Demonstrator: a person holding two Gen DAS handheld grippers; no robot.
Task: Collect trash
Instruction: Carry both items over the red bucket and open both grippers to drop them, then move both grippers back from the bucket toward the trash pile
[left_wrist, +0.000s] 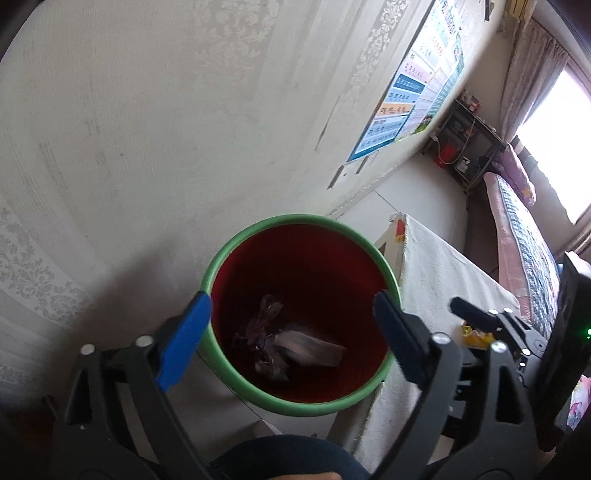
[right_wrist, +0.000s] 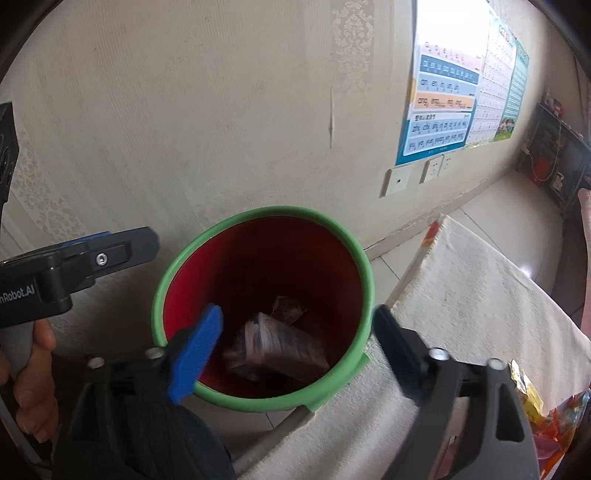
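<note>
Our right hand-held gripper (right_wrist: 291, 354) and left hand-held gripper (left_wrist: 291, 336) both hang wide open and empty over the green-rimmed red plastic bin (right_wrist: 360, 258), crumpled wrappers (right_wrist: 277, 347) already lying at its bottom. The remaining colourful snack wrappers (right_wrist: 539, 410) lie on the cloth-covered worktop (right_wrist: 480, 288) just to the right, nearer our right hand-held gripper, so we judge it goes.

bin (right_wrist: 364, 280): smooth plastic | cloth (right_wrist: 476, 295): rough woven | wrappers (right_wrist: 277, 347): glossy

A lived-in home bedroom is indicated: patterned wallpaper (right_wrist: 184, 110), a children's learning chart (right_wrist: 443, 110) pinned up, a quilted bed (left_wrist: 524, 236), curtains (left_wrist: 532, 66) and a cluttered shelf (left_wrist: 465, 147).
</note>
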